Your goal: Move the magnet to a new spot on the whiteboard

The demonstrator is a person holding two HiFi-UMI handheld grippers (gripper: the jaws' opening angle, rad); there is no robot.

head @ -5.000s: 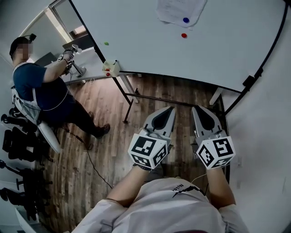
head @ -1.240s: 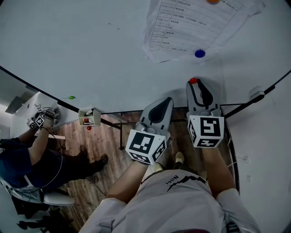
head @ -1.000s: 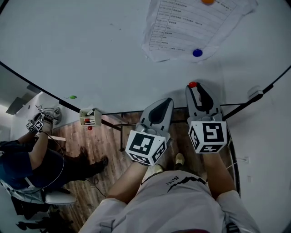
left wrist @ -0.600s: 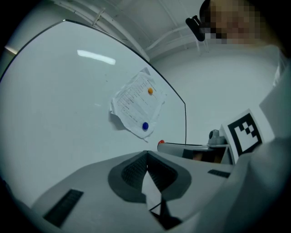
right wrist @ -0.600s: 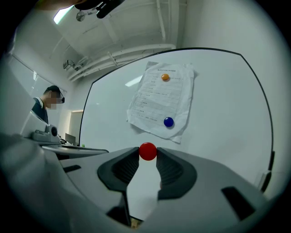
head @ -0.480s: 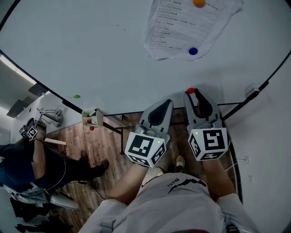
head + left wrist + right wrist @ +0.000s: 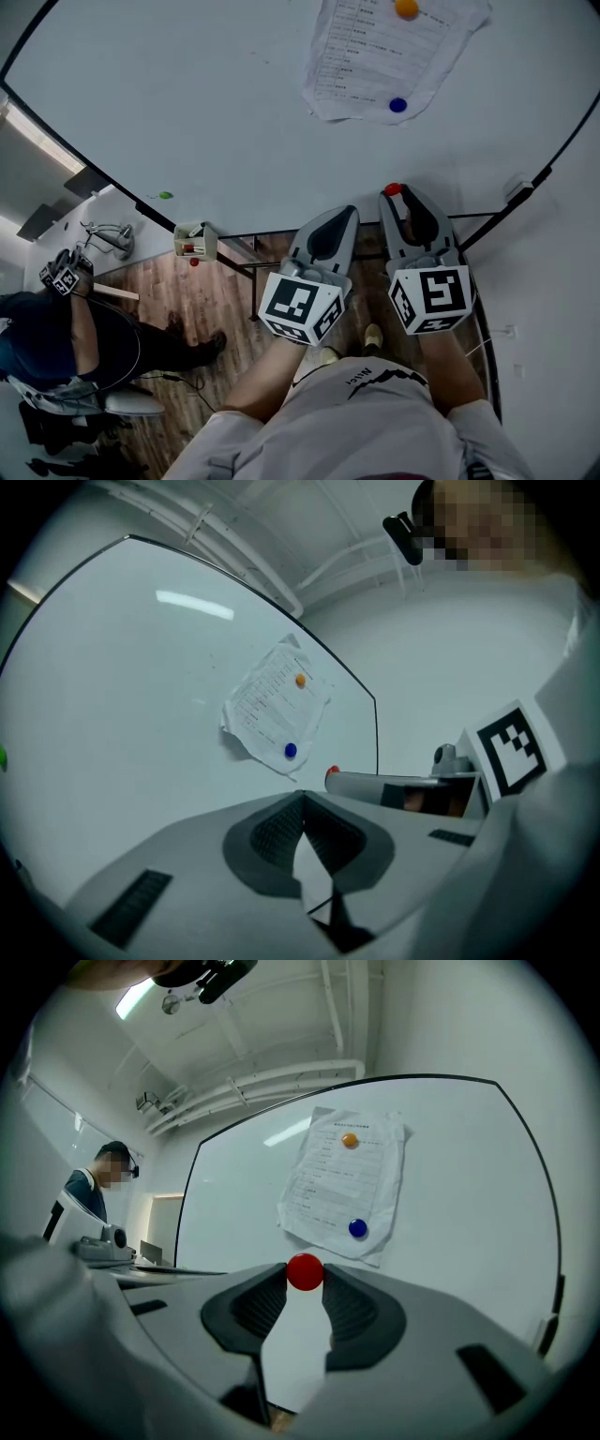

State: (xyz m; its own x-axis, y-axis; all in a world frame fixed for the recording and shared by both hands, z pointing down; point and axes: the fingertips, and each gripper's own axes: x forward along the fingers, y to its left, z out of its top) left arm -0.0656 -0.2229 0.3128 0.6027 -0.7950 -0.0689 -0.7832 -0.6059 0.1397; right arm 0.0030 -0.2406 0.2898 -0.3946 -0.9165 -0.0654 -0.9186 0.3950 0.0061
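Observation:
A small round red magnet (image 7: 305, 1272) sits pinched between the tips of my right gripper (image 7: 306, 1279), which is shut on it. In the head view the red magnet (image 7: 393, 189) shows at the tip of the right gripper (image 7: 395, 194), held off the whiteboard (image 7: 187, 103) below the pinned paper sheet (image 7: 375, 52). My left gripper (image 7: 349, 212) is beside it, jaws closed together and empty. In the left gripper view the left gripper (image 7: 301, 797) points toward the board.
A blue magnet (image 7: 398, 105) and an orange magnet (image 7: 406, 8) hold the paper. A green magnet (image 7: 166, 195) sits at the board's lower left, near a small holder box (image 7: 195, 241). A seated person (image 7: 56, 319) works at far left. The board's stand (image 7: 246, 262) rests on wood floor.
Five seconds ago the red magnet was on the board under the paper and both grippers hung low. Over the last second both grippers shifted slightly, the magnet staying in the right jaws.

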